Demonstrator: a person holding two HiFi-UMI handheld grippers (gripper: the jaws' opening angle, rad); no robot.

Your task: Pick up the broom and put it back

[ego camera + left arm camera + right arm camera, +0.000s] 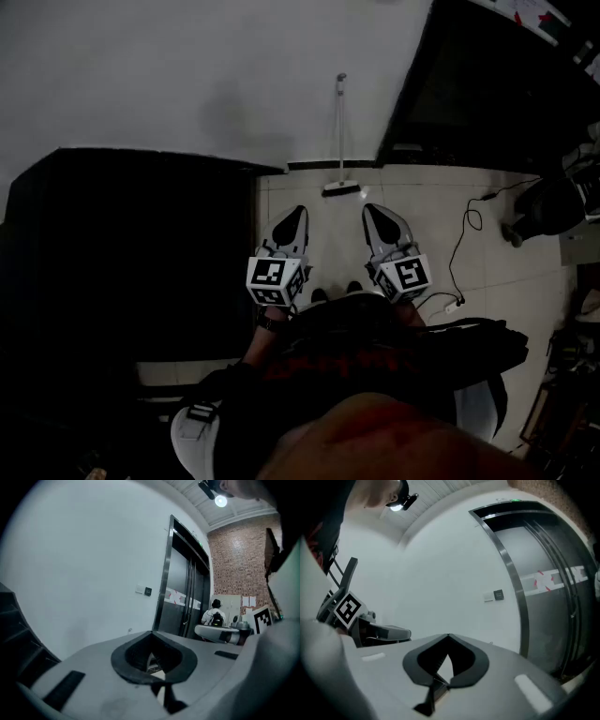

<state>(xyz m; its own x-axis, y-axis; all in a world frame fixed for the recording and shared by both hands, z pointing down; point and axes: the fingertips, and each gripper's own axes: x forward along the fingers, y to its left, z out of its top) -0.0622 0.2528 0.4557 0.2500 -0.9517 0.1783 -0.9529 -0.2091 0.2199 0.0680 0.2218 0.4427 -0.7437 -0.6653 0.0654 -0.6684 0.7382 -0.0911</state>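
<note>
The broom (340, 141) leans upright against the white wall, and its dark brush head (341, 189) rests on the tiled floor at the foot of the wall. My left gripper (297, 212) and right gripper (371, 210) are held side by side just short of the brush head, one on either side of it, both pointing at the wall. Neither touches the broom. In the left gripper view the jaws of the left gripper (151, 633) meet at the tip with nothing held. The right gripper (449, 636) looks the same in its own view, shut and empty.
A large dark block (131, 253) fills the left. Dark lift doors (469, 84) stand right of the broom. A cable and power strip (461, 246) lie on the floor at right. A person (215, 617) stands far off by the doors.
</note>
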